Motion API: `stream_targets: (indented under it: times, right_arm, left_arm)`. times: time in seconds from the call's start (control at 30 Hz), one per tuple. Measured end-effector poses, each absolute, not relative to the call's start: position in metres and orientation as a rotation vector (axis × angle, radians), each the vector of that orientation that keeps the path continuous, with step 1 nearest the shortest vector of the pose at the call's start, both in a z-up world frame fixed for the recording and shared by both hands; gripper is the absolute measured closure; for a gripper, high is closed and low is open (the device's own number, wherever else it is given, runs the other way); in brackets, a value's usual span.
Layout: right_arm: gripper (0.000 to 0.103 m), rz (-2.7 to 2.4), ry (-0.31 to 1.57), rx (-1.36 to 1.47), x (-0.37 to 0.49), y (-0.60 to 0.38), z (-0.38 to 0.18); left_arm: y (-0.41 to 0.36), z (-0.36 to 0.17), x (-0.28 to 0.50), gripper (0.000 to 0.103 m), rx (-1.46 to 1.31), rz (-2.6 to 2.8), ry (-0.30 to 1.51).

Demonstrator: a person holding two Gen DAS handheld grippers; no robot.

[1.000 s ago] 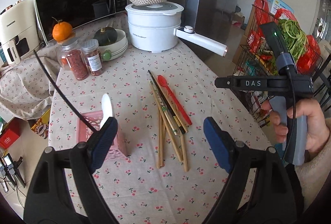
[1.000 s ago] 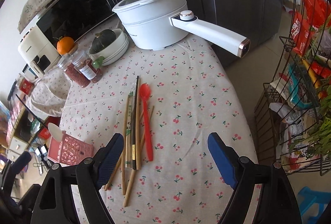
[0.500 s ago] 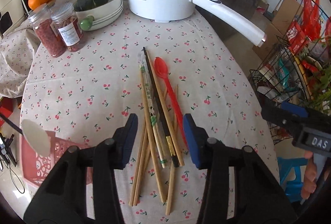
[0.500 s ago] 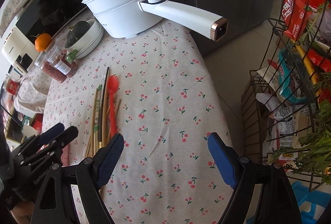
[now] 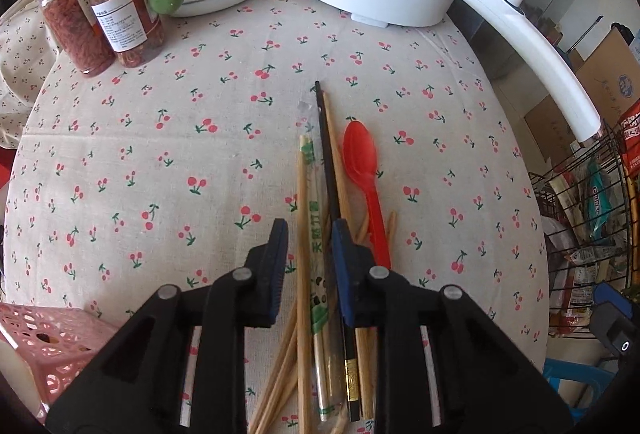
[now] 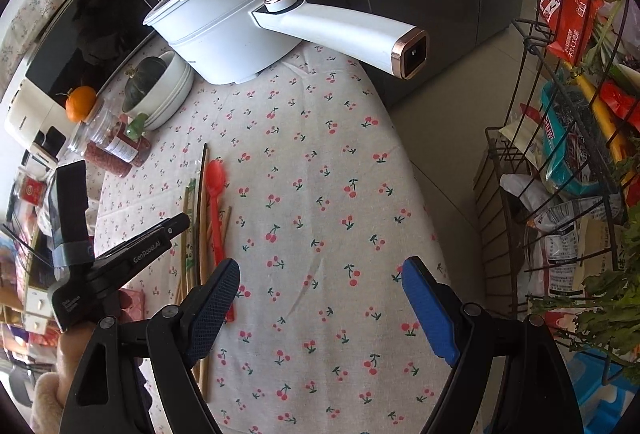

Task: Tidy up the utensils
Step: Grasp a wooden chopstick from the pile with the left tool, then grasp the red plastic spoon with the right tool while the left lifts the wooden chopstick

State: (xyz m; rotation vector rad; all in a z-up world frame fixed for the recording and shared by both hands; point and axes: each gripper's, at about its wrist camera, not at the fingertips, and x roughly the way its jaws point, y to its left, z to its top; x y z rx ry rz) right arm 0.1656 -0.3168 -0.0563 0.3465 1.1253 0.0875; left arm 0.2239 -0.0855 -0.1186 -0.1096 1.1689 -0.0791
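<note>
Bamboo chopsticks (image 5: 303, 218) lie bundled on the surface, long axes running straight ahead between the left tool's (image 5: 309, 254) narrowed, not yet gripping pads — the nearer tool; the right tool (image 6: 320, 308) hangs wide open, empty.

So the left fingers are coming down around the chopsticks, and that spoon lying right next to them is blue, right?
Not quite. The spoon beside the chopsticks is red, as the left wrist view shows. The left fingers do sit on either side of the chopsticks.
</note>
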Motion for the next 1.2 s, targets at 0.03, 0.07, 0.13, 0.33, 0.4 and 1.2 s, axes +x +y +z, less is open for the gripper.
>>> stream_targets:
  times: [0.03, 0.07, 0.13, 0.33, 0.4, 1.2]
  right_arm:
    - [0.019, 0.088, 1.126, 0.346, 0.166, -0.317, -0.056]
    - [0.019, 0.090, 1.126, 0.345, 0.166, -0.316, -0.056]
    - [0.019, 0.093, 1.127, 0.339, 0.166, -0.314, -0.056]
    - [0.019, 0.091, 1.129, 0.325, 0.167, -0.311, -0.058]
    - [0.019, 0.089, 1.133, 0.322, 0.168, -0.310, -0.059]
    - [0.033, 0.175, 1.145, 0.200, 0.191, -0.232, -0.075]
  left_arm:
    - [-0.085, -0.121, 0.226, 0.079, -0.112, -0.077, 1.179]
    - [-0.084, -0.124, 0.227, 0.079, -0.113, -0.075, 1.186]
    - [-0.083, -0.127, 0.227, 0.085, -0.120, -0.082, 1.195]
    - [-0.081, -0.123, 0.223, 0.096, -0.132, -0.110, 1.187]
    - [-0.081, -0.117, 0.218, 0.096, -0.125, -0.133, 1.180]
    - [-0.024, 0.007, 0.085, 0.096, -0.102, -0.356, 0.818]
